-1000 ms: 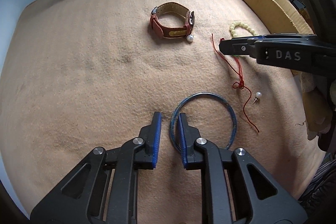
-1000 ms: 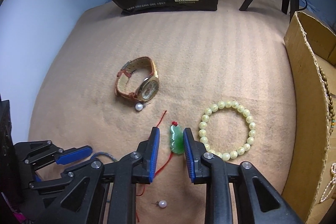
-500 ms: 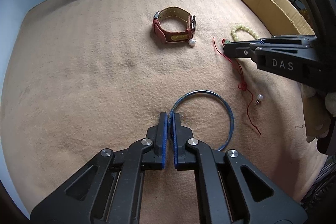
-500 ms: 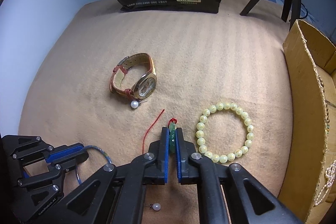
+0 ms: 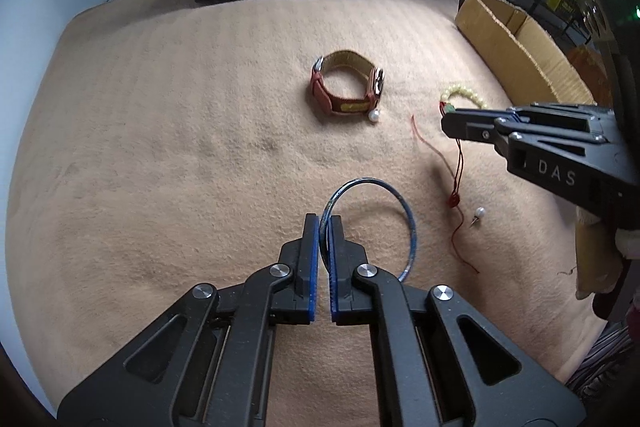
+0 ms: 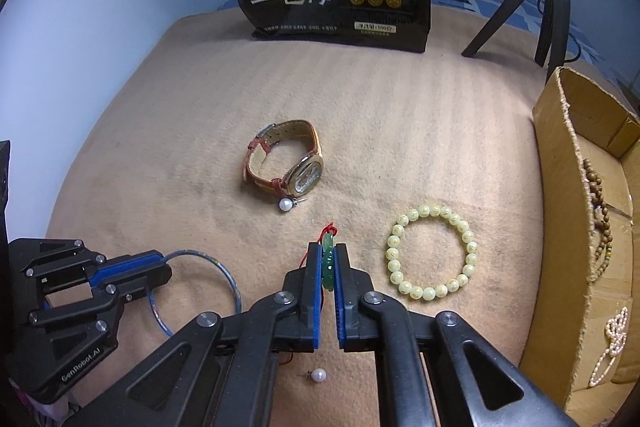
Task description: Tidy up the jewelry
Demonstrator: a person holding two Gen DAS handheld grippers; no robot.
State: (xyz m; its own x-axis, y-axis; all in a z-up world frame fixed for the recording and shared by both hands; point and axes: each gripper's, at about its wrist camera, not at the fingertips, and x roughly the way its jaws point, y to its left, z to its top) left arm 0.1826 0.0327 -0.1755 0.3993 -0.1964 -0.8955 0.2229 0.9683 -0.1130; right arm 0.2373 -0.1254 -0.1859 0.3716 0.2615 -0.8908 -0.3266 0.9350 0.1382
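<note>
Left gripper (image 5: 325, 227) clamped thin on the bangle (image 5: 404, 211), which is tilted up off the blanket (image 5: 160, 147); right gripper (image 6: 329, 259) pinched on the jade pendant (image 6: 328, 261), its red cord (image 5: 458, 163) trailing onto the blanket. Risk: bangle held only at its rim could pivot or slip out. Cord may snag the pearl stud (image 5: 479, 214) beside it en route to the box (image 6: 560, 187).
</note>
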